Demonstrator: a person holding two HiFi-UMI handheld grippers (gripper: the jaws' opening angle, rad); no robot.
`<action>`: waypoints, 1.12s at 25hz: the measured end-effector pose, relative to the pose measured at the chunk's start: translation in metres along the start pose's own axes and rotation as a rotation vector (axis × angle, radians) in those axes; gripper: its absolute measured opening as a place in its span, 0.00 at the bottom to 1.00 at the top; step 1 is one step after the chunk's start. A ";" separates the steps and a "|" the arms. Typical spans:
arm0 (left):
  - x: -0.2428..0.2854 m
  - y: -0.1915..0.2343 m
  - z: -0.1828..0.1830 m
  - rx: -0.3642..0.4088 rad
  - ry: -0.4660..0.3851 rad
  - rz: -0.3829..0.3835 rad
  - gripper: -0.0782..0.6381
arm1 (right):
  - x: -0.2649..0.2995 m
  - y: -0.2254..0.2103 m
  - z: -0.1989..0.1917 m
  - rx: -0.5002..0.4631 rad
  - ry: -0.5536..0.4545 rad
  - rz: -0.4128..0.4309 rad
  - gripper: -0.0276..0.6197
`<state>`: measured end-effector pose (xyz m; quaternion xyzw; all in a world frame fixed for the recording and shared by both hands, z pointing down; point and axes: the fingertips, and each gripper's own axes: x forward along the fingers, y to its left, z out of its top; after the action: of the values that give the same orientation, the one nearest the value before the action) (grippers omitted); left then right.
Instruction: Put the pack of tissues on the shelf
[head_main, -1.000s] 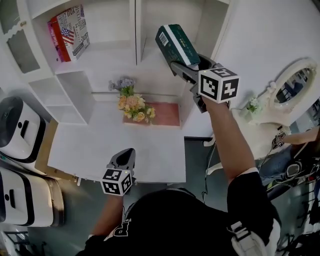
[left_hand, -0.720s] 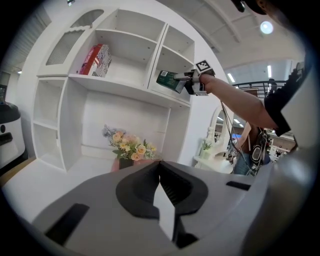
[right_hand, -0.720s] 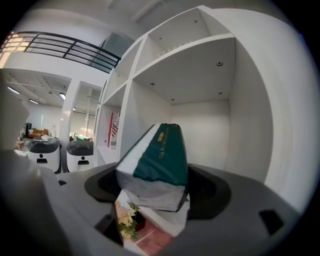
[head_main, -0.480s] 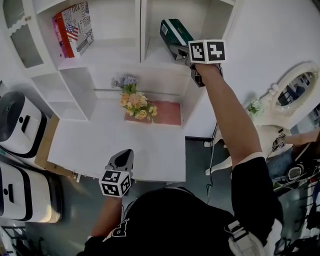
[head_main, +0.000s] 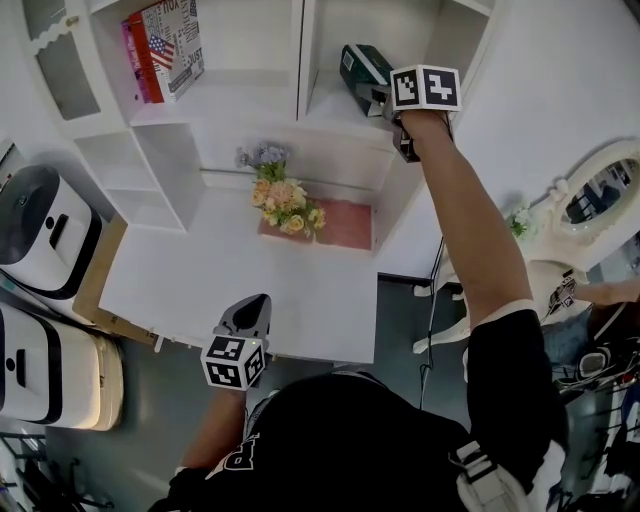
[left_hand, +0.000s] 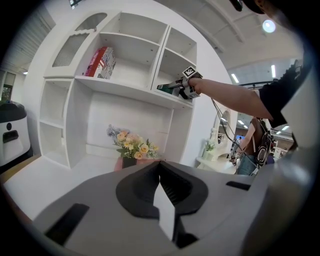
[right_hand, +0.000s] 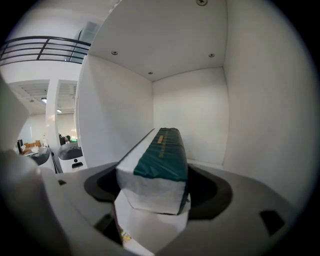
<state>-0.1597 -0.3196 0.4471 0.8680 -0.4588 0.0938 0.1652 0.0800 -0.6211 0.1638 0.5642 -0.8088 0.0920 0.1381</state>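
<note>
Inside the white shelf (head_main: 331, 108), the right gripper (head_main: 380, 93) is clamped on the pack of tissues (right_hand: 161, 159) jutting ahead of it into the compartment, so setting down and release apparently remain, while the left gripper (head_main: 250, 314) hangs closed, empty.

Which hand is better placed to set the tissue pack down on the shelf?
Right. The right gripper holds the tissue pack inside the upper shelf compartment. The left gripper hangs low near the desk edge, fingers shut and empty.
</note>
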 end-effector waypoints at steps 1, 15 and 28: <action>0.000 0.000 -0.001 -0.001 0.001 0.002 0.13 | 0.000 0.000 0.000 0.010 -0.010 -0.001 0.64; -0.001 -0.005 -0.002 -0.004 0.019 0.002 0.13 | -0.002 0.005 -0.002 -0.030 -0.047 -0.024 0.67; 0.005 -0.024 -0.003 0.024 0.032 -0.032 0.13 | -0.063 0.021 -0.014 -0.074 -0.131 -0.022 0.67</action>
<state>-0.1376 -0.3097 0.4466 0.8755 -0.4410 0.1106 0.1633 0.0828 -0.5539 0.1561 0.5724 -0.8127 0.0232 0.1066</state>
